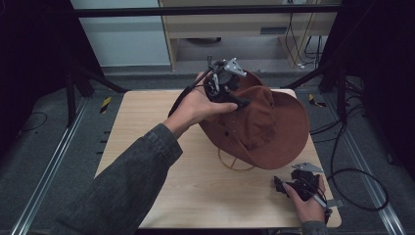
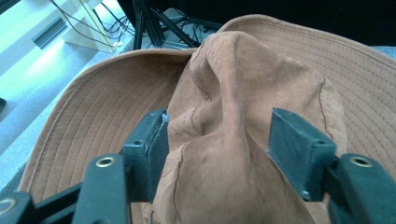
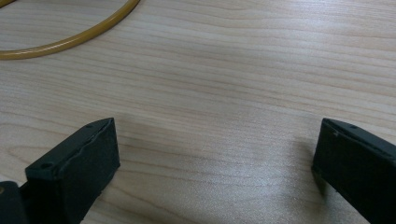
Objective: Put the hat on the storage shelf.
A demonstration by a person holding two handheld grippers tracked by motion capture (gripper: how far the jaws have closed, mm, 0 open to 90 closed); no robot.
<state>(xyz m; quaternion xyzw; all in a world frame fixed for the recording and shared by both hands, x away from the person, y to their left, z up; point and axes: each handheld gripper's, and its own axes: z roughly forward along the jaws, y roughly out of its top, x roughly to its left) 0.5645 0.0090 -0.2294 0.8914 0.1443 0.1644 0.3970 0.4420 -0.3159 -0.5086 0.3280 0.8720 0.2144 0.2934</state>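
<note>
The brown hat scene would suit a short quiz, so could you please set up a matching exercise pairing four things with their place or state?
Things:
1. brown hat
2. left gripper
3. right gripper
4. yellow cord

Places or states:
A. jaws apart over bare wood, holding nothing
B. looped on the table beside the hat's brim
C. jaws on either side of the crown
D. crown creased, brim tilted up off the table

Pairs: 1-D, 2-C, 3-A, 4-B
</note>
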